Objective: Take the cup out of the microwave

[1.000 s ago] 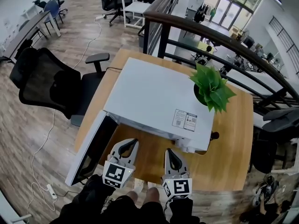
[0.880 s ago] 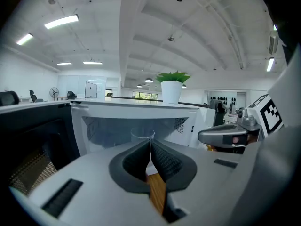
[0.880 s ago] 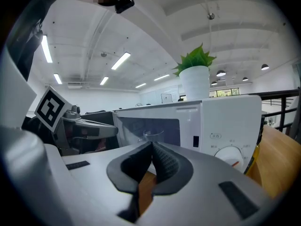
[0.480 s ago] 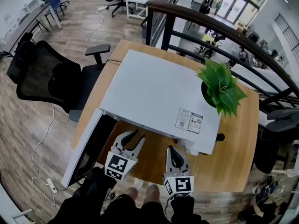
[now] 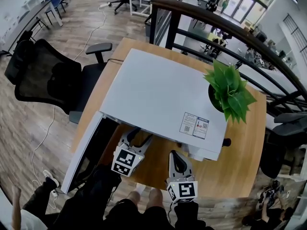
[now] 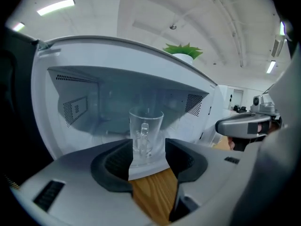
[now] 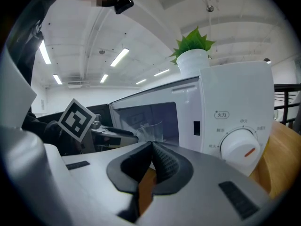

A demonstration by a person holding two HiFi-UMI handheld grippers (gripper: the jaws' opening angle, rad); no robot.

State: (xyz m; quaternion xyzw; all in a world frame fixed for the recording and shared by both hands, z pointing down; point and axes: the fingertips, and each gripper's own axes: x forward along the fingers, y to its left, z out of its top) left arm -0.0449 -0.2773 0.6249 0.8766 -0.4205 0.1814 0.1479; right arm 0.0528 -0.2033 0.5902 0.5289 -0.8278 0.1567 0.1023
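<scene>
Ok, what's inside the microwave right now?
One clear glass cup stands upright in the microwave cavity, door open. The left gripper, jaws opening with nothing between them, hides the cavity floor beside it.

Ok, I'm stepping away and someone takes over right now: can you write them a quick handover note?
Left tool: jaws opening, aimed at the glass cup, pads not on it.
Right tool: shut, empty, in front of the control panel.
Glass cup: upright inside the microwave; door swung open.
Done: door open.
Left: reach in, grip the cup, bring it out.
</scene>
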